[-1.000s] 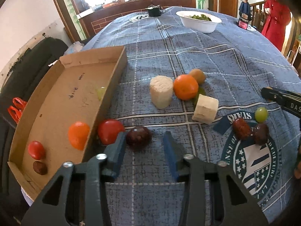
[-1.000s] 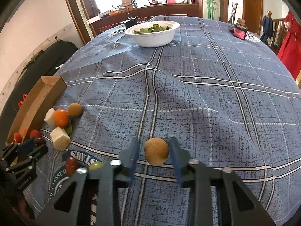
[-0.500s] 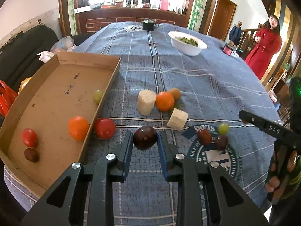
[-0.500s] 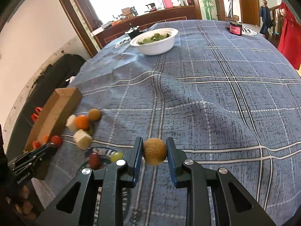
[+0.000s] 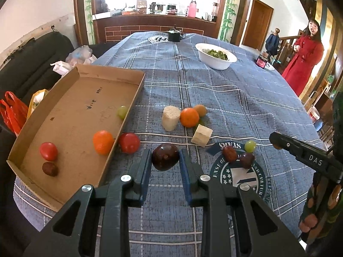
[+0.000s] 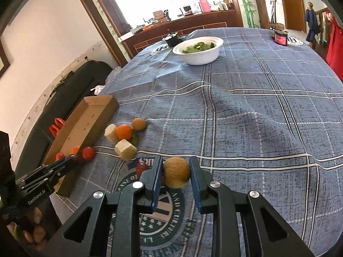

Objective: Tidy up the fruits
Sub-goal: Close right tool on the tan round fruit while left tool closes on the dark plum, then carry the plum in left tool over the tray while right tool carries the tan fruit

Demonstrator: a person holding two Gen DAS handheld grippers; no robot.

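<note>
The left hand-held gripper (image 5: 165,165) is clamping a dark purple-brown fruit (image 5: 165,156) between its blue pads, holding it clear of the table (image 5: 235,98), just right of the cardboard tray (image 5: 70,115). The right hand-held gripper (image 6: 176,177) is closed on a round tan fruit (image 6: 176,175), also lifted off the cloth, well right of the tray.

Step in hand, as judged: both fruits are being carried to the tray. To do it well, each grip should be kept firm while swinging leftward, and the fruit should clear the tray's near wall rather than bump it. The left one is going first, being closer. Round fruits roll, so each should be lowered almost to the tray floor before the pads part, in a bare patch away from the fruits already there.

Counts, left wrist view:
- In the tray: four — a red tomato (image 5: 48,151), a small dark fruit (image 5: 49,168), an orange fruit (image 5: 103,142), a green grape (image 5: 122,111).
- On the table, loose: a red tomato (image 5: 129,142) touching the tray's outer wall, an orange (image 5: 189,117), a tan fruit (image 5: 199,110), two pale cut chunks (image 5: 170,117) (image 5: 202,138), two dark red dates (image 5: 229,153) (image 5: 247,160), a green grape (image 5: 250,145), and something green half hidden under the orange.
- Held: two.
- One white bowl (image 5: 215,58) of greens, far back.
</note>
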